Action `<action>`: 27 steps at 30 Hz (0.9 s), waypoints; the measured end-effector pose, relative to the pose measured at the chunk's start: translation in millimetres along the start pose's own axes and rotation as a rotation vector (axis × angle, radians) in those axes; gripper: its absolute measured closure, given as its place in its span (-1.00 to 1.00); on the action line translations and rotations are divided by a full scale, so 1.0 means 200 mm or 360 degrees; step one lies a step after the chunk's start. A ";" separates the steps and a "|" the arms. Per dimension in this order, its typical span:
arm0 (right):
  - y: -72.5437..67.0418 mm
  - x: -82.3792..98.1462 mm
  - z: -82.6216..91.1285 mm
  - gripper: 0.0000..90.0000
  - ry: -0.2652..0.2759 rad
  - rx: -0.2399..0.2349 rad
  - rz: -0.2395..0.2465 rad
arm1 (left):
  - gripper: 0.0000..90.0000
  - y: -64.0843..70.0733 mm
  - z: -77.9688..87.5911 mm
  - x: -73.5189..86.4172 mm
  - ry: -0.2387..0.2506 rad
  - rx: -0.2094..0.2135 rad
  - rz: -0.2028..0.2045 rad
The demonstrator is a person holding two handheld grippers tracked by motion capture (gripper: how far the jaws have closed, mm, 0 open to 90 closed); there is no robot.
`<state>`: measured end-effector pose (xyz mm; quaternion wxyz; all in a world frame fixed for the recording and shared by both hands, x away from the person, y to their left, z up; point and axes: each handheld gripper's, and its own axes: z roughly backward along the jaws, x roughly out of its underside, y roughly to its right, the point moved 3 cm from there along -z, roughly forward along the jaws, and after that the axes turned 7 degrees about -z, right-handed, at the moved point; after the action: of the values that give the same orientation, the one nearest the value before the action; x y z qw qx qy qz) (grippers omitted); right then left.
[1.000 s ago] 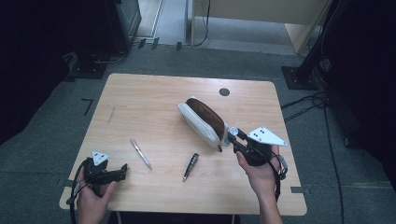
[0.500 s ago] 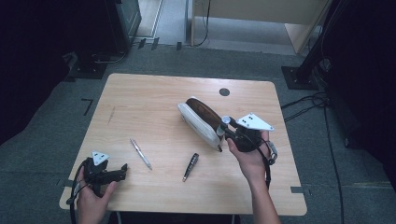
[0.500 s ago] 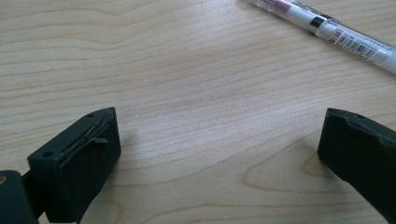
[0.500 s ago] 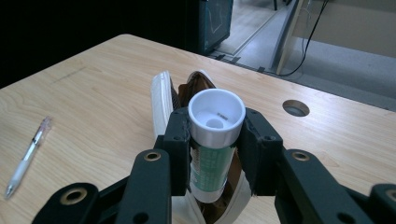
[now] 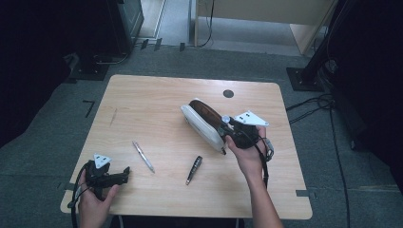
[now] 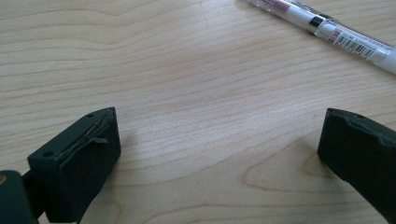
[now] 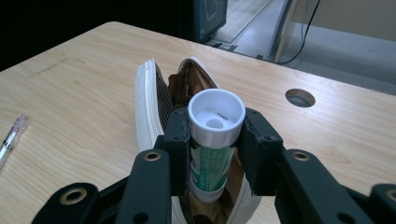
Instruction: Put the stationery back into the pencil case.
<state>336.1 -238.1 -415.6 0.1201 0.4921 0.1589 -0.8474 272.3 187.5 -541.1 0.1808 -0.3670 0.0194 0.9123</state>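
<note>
Right gripper point(image 7: 215, 154) clamps a smooth white-capped, green-labelled tube point(image 7: 212, 156), cap toward the camera in the right gripper view; tube hangs over the open, white-edged, brown-lined pencil case point(image 5: 205, 121), which runs from 10 to 4 o'clock mid-table; left gripper point(image 6: 219, 149), at 7 o'clock, gapes over grained wooden table point(image 5: 157, 99) beside a clear pen point(image 6: 327, 29).

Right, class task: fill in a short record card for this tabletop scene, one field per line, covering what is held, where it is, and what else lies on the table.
Held item: tube, white cap forward
Held by: right hand-held gripper, jaws shut on it
Position: over the open pencil case
Left hand-held gripper: open, nothing between the jaws
On table: white pen, dark pen
</note>
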 end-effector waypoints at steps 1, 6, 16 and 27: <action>0.00 0.00 -0.01 0.47 -0.0013 -0.0002 0.0005 | -1.00 0.00 0.00 0.00 0.0000 0.0000 0.0000; -0.02 0.02 -0.07 0.47 -0.0069 -0.0021 -0.0001 | -1.00 0.00 0.00 0.00 0.0000 0.0000 0.0001; -0.01 0.02 -0.13 0.46 -0.0092 -0.0027 -0.0049 | -1.00 0.00 0.00 0.00 0.0000 0.0001 0.0000; 0.01 0.00 -0.19 0.46 -0.0125 -0.0016 -0.0068 | -1.00 0.00 0.00 0.00 0.0000 0.0001 0.0001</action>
<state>367.1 -224.1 -434.2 0.1105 0.4543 0.1687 -0.8677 272.2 187.4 -541.1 0.1805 -0.3668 0.0198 0.9124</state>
